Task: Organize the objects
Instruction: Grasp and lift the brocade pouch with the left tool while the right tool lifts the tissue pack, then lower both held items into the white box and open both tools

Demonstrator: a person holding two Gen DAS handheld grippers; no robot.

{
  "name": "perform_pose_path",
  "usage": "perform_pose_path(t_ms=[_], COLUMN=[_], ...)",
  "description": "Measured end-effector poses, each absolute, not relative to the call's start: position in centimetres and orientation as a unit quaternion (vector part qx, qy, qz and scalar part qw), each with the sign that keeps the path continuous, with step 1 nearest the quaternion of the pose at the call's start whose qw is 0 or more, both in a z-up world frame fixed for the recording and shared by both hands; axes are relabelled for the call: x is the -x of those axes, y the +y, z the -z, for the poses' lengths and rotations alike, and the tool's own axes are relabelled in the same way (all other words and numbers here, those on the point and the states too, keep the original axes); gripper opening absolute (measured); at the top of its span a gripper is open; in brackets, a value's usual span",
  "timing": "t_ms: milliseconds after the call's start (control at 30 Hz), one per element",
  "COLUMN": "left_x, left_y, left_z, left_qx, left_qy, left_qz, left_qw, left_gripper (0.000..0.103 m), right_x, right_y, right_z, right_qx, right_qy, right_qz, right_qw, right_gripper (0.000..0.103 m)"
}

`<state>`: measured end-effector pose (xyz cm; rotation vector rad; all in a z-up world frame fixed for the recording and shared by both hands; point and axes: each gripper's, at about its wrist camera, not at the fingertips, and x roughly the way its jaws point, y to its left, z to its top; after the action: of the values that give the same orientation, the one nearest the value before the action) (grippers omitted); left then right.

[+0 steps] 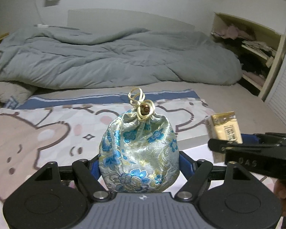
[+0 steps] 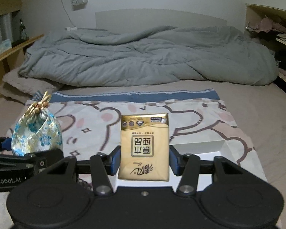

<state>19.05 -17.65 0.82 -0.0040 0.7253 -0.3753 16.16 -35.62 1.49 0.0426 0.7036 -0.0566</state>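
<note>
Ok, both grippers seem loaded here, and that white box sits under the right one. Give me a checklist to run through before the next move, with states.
1. Left gripper clamps the brocade pouch on both sides: ok.
2. Pouch drawstring tied shut: ok.
3. Right gripper grips the tissue pack squarely, pack upright: ok.
4. Grippers apart, not touching each other: ok, though close side by side.
5. White box below the right gripper open and free inside: cannot tell, the interior is mostly hidden.
6. Room in the box for both items: cannot tell.
</note>
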Motion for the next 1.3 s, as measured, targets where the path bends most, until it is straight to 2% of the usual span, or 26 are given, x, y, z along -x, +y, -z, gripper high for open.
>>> perform_pose_path(t_ms=[600,800,900,1033,1300], left_x=[-25.5,-26.3,-26.5,-26.5,-25.8], left_y=[-21.6,-21.7,-21.6,-22.0,-22.3], left_z=[8.0,8.5,8.4,8.5,8.0], left_qx=[0.020,0.039,0.051,0.043,0.041], left_qy=[0.428,0.428,0.431,0.436,0.436], left_qz=[0.261,0.282,0.288,0.286,0.283], left_qw=[0.865,0.858,0.853,0.852,0.853], left_gripper=[0.078,0.079,0.092,0.092,0.092], right_x=[-21.4,-22.2,-22.4,-22.3,-21.2], right_y=[-39.5,-40.2,-40.5,-41.1,-41.9], right_z=[5.8,6.7,7.1,7.5,7.1], right_qx=[-0.013,-0.020,-0.026,-0.036,-0.044], right_qy=[0.429,0.440,0.441,0.445,0.444], right_qz=[0.037,0.034,0.035,0.047,0.055], right_qw=[0.903,0.897,0.897,0.894,0.893], right_gripper=[0.052,0.052,0.053,0.065,0.065])
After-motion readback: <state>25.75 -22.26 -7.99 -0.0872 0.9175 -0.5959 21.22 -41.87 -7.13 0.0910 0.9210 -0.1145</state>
